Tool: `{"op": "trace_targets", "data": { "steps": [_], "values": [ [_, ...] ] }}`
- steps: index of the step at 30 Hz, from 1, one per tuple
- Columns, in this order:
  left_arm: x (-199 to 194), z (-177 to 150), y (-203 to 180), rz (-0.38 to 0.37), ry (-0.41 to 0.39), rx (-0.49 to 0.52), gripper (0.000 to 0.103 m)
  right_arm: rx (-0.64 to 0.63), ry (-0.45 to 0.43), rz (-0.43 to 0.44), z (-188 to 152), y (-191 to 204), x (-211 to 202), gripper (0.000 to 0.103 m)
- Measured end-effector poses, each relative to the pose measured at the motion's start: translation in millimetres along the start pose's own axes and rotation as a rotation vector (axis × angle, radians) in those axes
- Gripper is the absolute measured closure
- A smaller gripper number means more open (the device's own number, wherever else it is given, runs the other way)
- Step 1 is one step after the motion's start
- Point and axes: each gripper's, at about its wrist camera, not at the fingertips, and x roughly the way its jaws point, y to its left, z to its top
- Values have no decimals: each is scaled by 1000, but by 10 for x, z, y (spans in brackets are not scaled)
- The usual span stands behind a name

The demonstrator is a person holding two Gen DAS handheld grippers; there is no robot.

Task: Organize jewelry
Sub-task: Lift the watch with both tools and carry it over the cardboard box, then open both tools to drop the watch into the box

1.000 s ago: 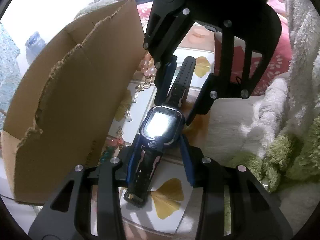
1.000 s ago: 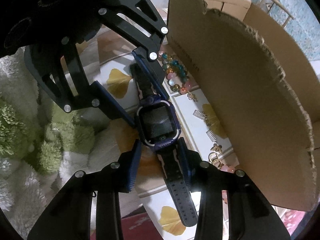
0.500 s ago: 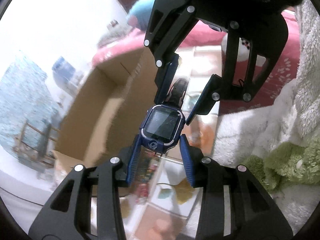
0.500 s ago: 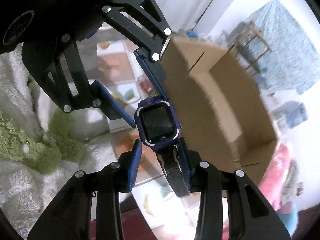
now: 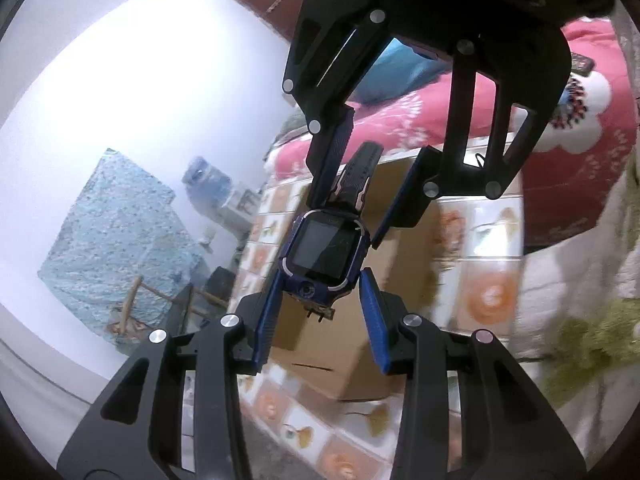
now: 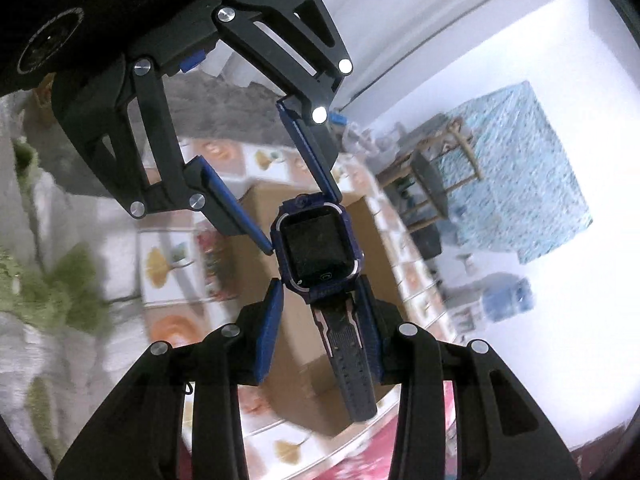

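Watch (image 5: 325, 250) hangs in the air between your two tools, above a blurred cardboard box (image 5: 360, 344) on the tiled surface (image 5: 480, 292). In the left wrist view your left tool (image 5: 320, 312) comes up from the bottom edge; its blue pads sit at the lower corners of the watch case, one on each side, with a clear gap between them. One strap end is missing there: only a small broken stub shows under the case, so I cannot tell whether the pads actually press on the case. Your right tool (image 5: 376, 204) reaches in from the top of that view, its pads flanking the remaining strap (image 5: 358, 176). In the right wrist view the right tool (image 6: 320, 312) has the strap (image 6: 348, 356) lying against its right-hand pad, with space on the other side, and the dark screen faces the camera; its hold is not clear either. A red patterned blanket (image 5: 560, 128) lies beyond the surface, and a fluffy green and white throw (image 6: 52, 292) lies beside it.
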Motion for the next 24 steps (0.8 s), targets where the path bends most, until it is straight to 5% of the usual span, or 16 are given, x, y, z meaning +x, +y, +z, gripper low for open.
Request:
{"op": "trace_targets", "data": {
  "steps": [6,13,15,16,20,24],
  "values": [
    [625,-84,389,-11,42,4,66,-26,-2,41,24,-378,544,67],
    [1514,-354,705,-120,132,-52,67,-1,55,198,-86,-776,1556,67],
    [1711,-431,755,-148,172,-80,65,4,100,253,-141,-841,1834,99],
    [1854,-486,757,-156,212,-95,65,19,131,279,-172,-877,1991,102],
    [2070,-645,756,-141,282,-141,65,14,227,335,-305,-831,2400,102],
    [1941,-726,944,-111,260,-274,65,43,270,361,-380,-854,2476,102]
  ]
}}
